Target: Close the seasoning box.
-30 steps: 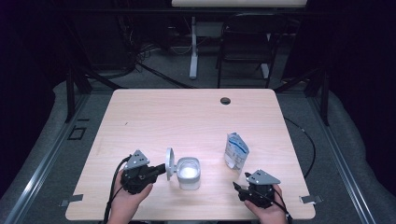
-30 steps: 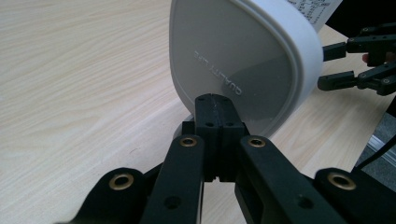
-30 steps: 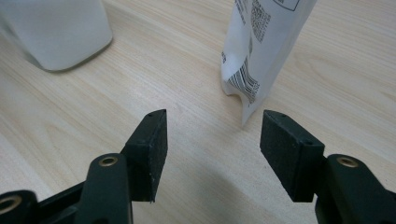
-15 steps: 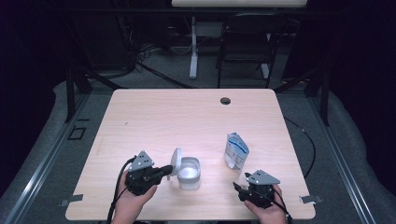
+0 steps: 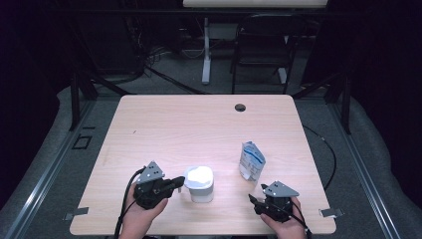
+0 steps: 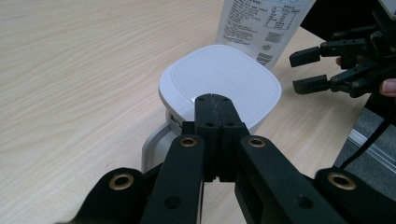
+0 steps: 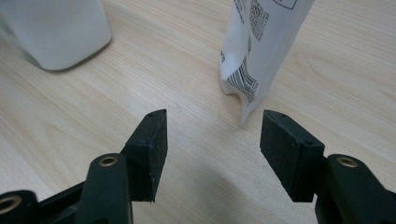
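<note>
A white square container [image 5: 200, 185] stands near the table's front edge with its hinged lid [image 6: 219, 77] down flat. My left gripper [image 5: 176, 183] reaches in from the left, shut with nothing between its jaws, and its fingertips [image 6: 214, 100] rest on the near edge of the lid. A white printed pouch [image 5: 252, 160] stands upright to the right of the container. My right gripper [image 5: 255, 201] sits at the front right, open and holding nothing, just short of the pouch [image 7: 261, 51]. In the left gripper view the right gripper [image 6: 310, 70] shows beyond the container.
The wooden table [image 5: 199, 124] has a small dark cable hole [image 5: 240, 107] at its far edge. A chair [image 5: 261, 55] and desk legs stand behind it on grey floor. The container's wall [image 7: 56, 32] is at the upper left in the right gripper view.
The container's lid stood upright a second ago, was tilted half a second ago, and now lies closed under my left gripper's tips. Both hands have kept their places.
</note>
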A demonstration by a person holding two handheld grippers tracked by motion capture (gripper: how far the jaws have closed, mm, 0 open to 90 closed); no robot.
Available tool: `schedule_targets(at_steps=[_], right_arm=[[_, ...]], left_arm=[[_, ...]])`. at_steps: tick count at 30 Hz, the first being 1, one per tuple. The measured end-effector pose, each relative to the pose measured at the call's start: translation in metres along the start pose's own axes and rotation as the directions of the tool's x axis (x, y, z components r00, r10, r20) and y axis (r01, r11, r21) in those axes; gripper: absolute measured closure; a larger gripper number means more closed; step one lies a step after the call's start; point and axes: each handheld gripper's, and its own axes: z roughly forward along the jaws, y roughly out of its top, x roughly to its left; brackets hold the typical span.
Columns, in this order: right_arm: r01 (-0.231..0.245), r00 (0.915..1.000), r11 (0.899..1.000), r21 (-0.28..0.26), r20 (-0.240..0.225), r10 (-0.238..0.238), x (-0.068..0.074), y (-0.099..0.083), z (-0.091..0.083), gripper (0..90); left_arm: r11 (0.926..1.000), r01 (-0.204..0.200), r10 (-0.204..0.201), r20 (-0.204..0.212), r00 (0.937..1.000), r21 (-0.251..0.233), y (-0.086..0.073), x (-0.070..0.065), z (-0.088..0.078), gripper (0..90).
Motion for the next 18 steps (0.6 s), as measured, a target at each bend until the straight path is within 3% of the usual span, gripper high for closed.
schedule_targets(at_steps=[18], right_arm=[[-0.011, 0.9999, 1.0, -0.014, 0.003, 0.011, 0.0, 0.0008, -0.0014, 41.2]], left_arm=[[0.9998, 0.002, -0.002, -0.011, 0.9999, -0.018, 0.0008, 0.0033, -0.0078, 90.0]])
